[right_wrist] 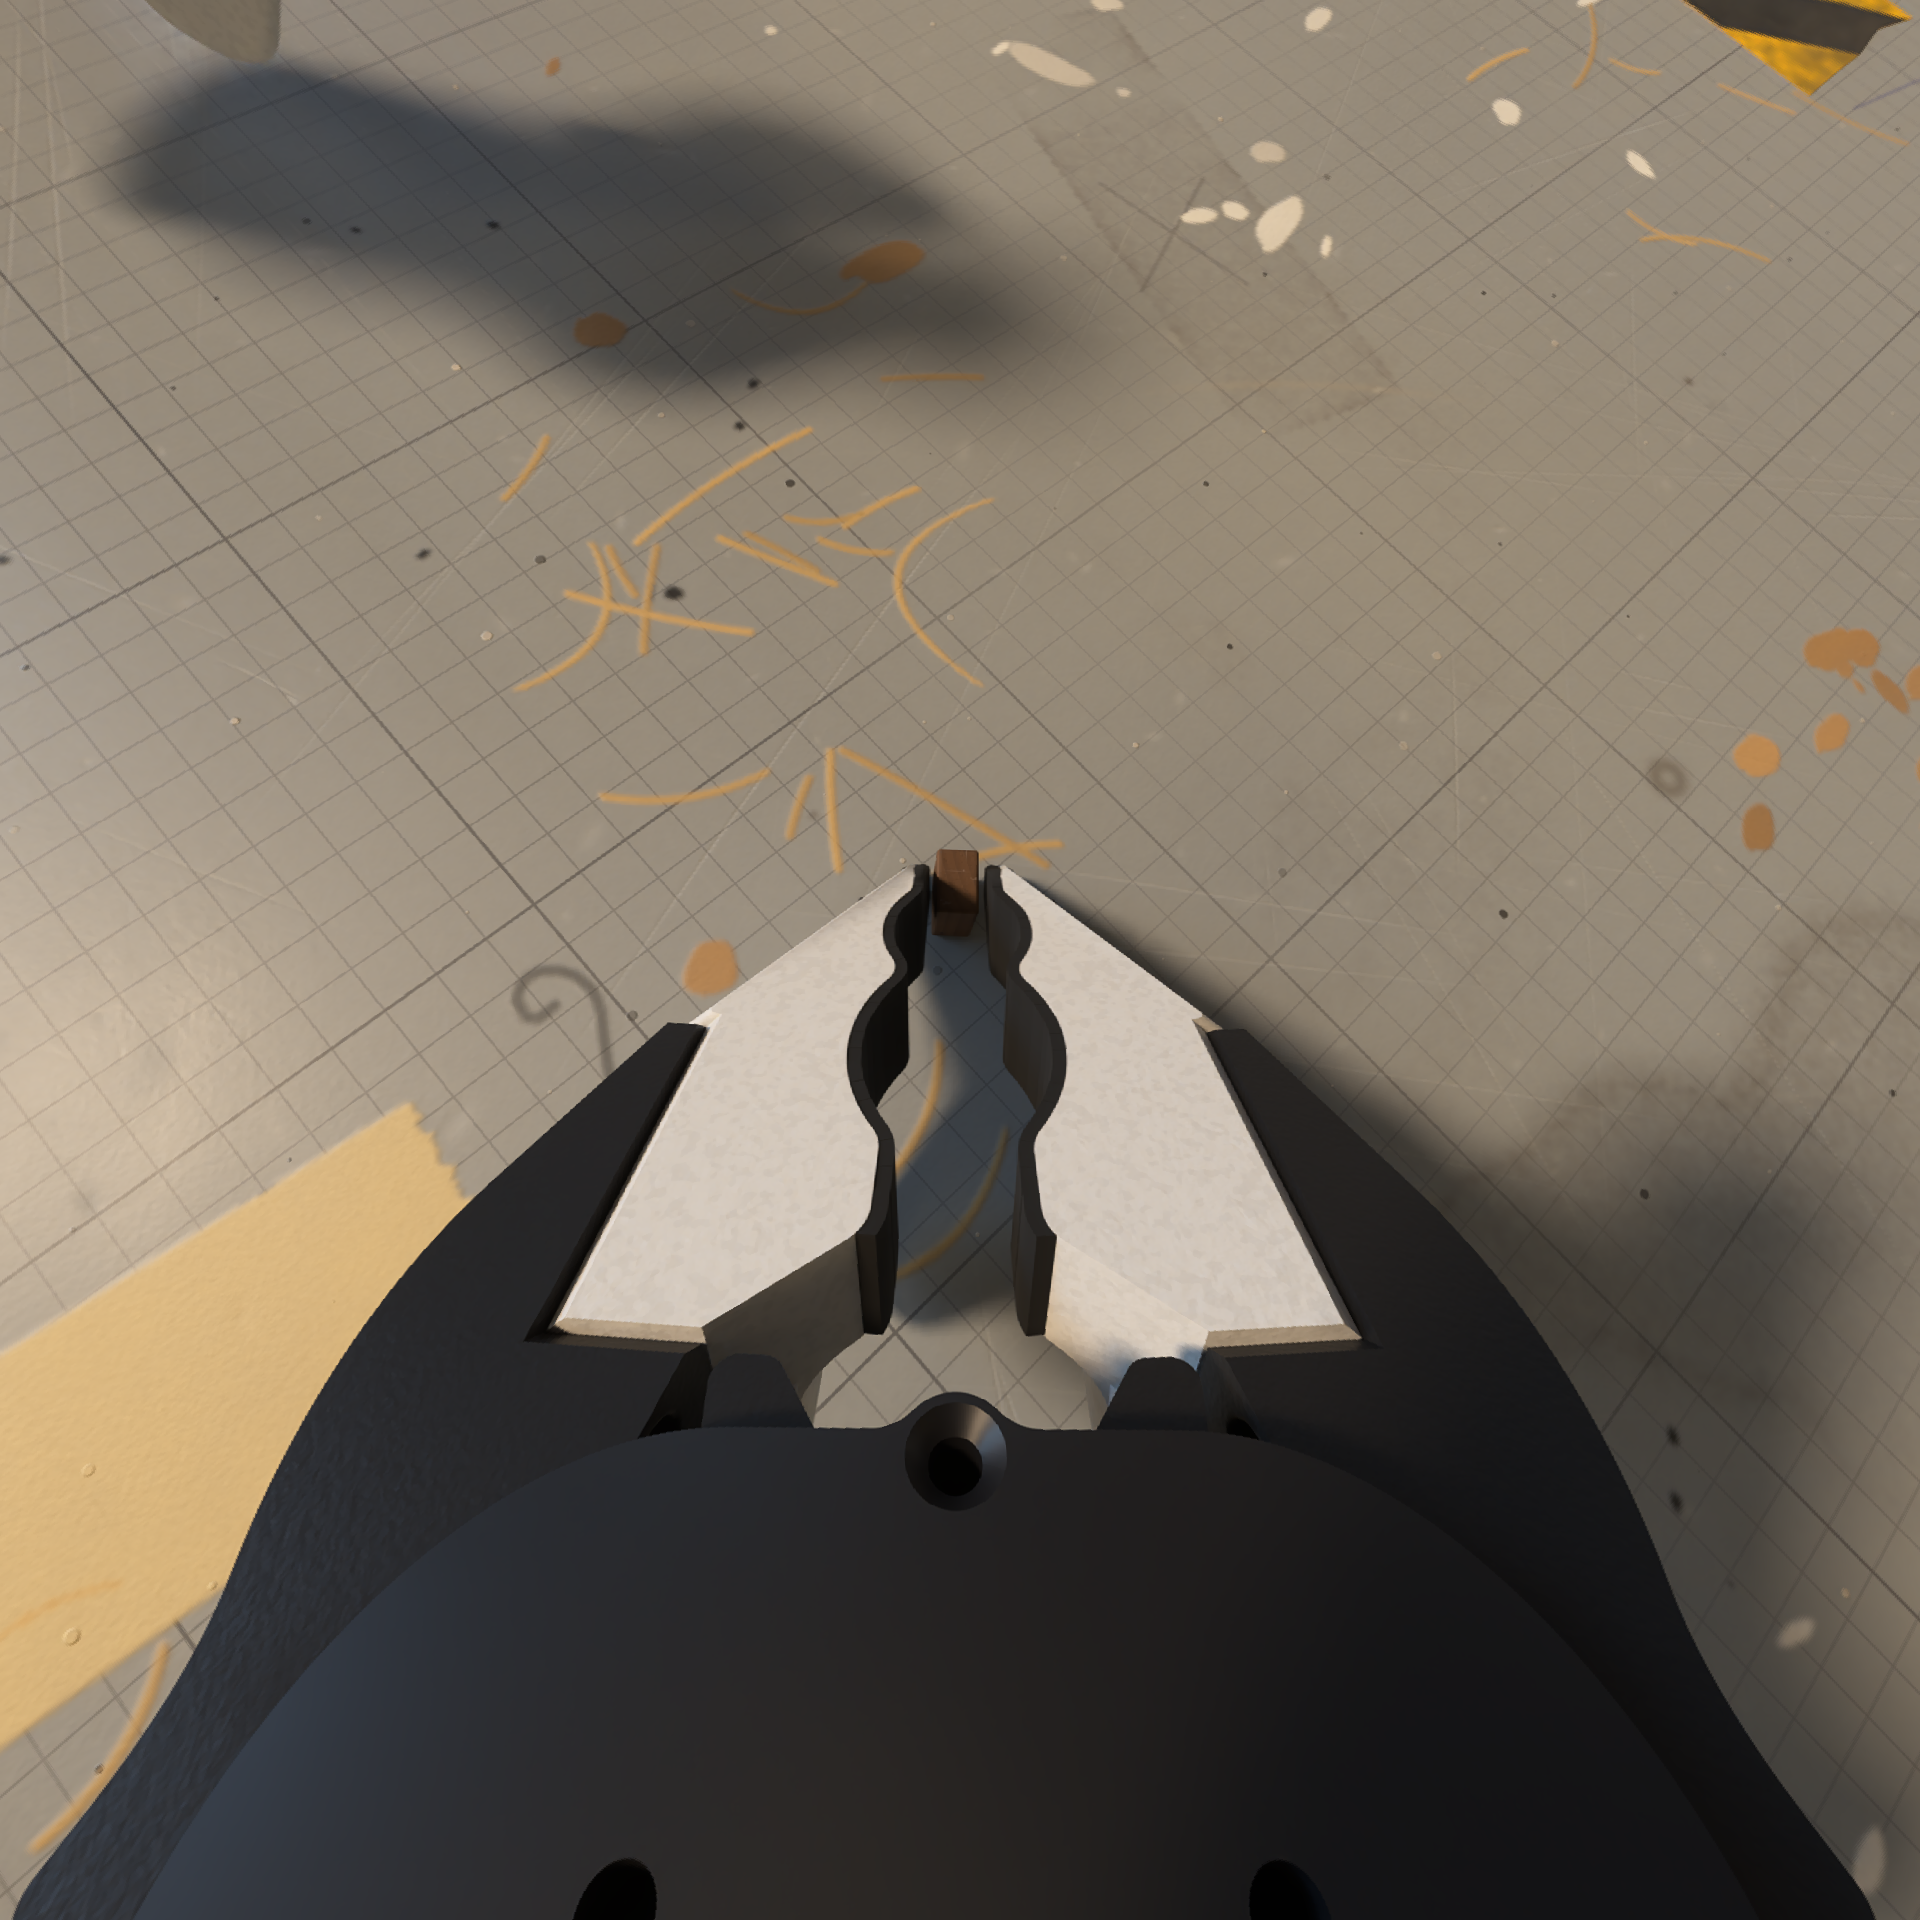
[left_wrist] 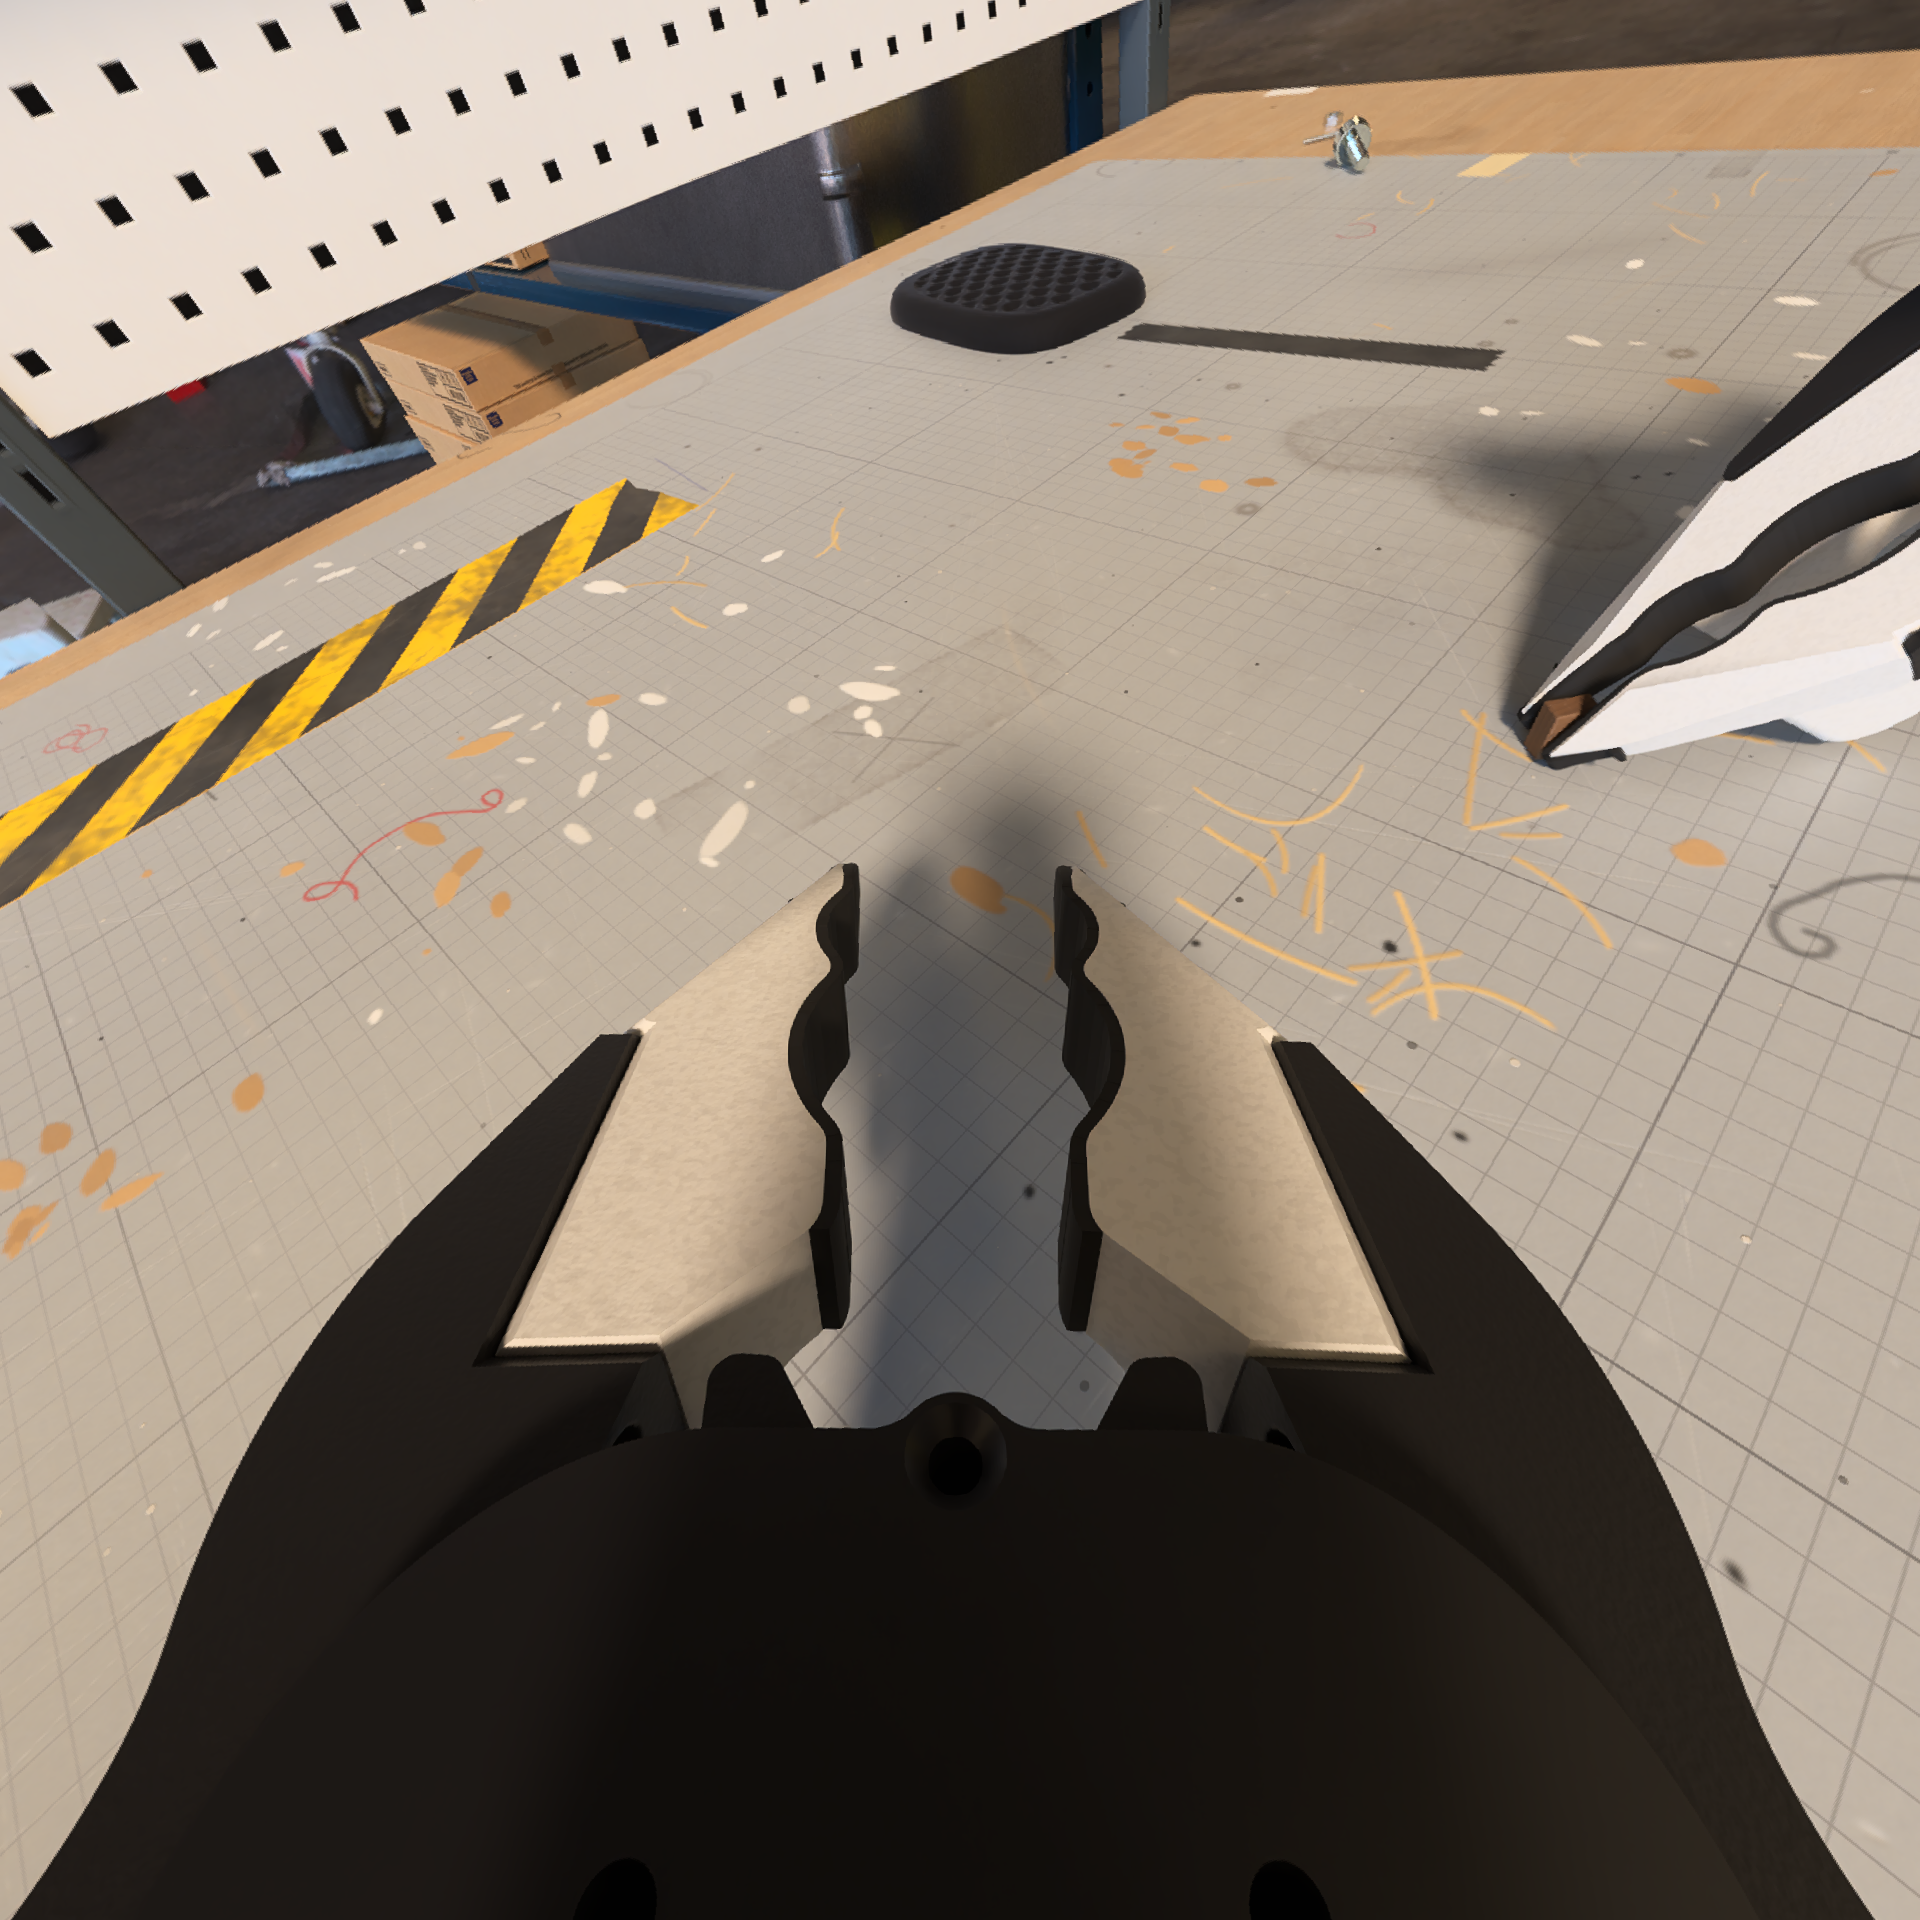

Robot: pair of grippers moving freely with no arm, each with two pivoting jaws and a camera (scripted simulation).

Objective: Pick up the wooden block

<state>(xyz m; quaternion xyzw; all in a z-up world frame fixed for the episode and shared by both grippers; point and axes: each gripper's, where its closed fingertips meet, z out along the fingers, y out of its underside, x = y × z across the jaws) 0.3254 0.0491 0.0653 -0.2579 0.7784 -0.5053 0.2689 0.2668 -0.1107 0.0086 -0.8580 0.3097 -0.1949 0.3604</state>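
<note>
My wooden block (right_wrist: 955, 891), a small brown piece with a paler top face and darker sides, sits pinched between the very tips of my right tongs (right_wrist: 955, 878), both black pads pressed against its opposite sides. From the right wrist view it stands upright, its far end poking just past the tips. From the left wrist view, the same block (left_wrist: 1555, 720) shows as a reddish-brown stub at the point of the right tongs, low over the grey gridded desk (left_wrist: 1039, 623), at or just above the surface; I cannot tell whether it touches. Orange scratch marks lie on the desk just beside it.
</note>
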